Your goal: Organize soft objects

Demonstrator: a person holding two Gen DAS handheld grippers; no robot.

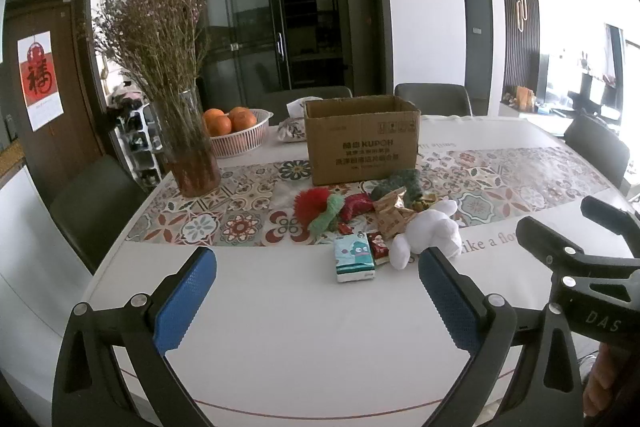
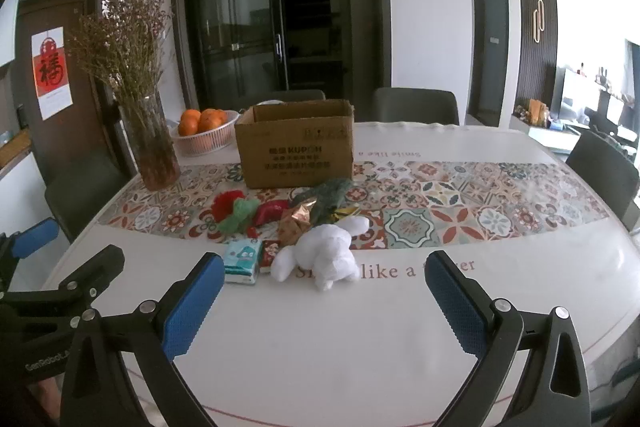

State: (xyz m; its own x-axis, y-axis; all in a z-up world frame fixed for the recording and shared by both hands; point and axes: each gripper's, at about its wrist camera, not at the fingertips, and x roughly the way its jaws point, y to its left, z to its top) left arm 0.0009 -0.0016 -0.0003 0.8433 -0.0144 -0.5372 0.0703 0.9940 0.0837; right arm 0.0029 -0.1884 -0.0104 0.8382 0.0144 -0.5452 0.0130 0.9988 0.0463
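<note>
Blue pads [image 1: 186, 301] are seen spread wide on the left hand-held gripper [image 1: 316, 303], and nothing is held between them; only bare worktop [image 1: 304, 347] is framed there. The right hand-held gripper [image 2: 324, 301] is likewise spread to its full width and empty, hovering over the white cloth near the printed lettering [image 2: 384, 271]. Both are tilted downward toward the pile of things ahead.

Nearest the grippers, a tissue pack [image 1: 354, 259] with a cartoon print is laid flat, with a small red packet [image 1: 378, 247] touching its right side. Just beside these, a white plush toy [image 2: 324, 257] is sprawled on the cloth. Behind it, crinkled snack wrappers [image 1: 394, 213] are heaped, with a red pouch [image 1: 356, 205] to their left. Further left, a green knitted piece [image 1: 326, 215] is laid against a red fuzzy ball [image 1: 310, 201]. A dark green soft item [image 2: 330, 193] is found at the back of the pile, touching the front of an open cardboard box [image 1: 362, 143].

Well to the left, a glass vase of dried flowers [image 1: 192, 155] is stood on the patterned runner [image 1: 500, 187], and a basket of oranges [image 1: 240, 135] is set behind it. Chairs [image 1: 434, 101] are placed around the far edge.
</note>
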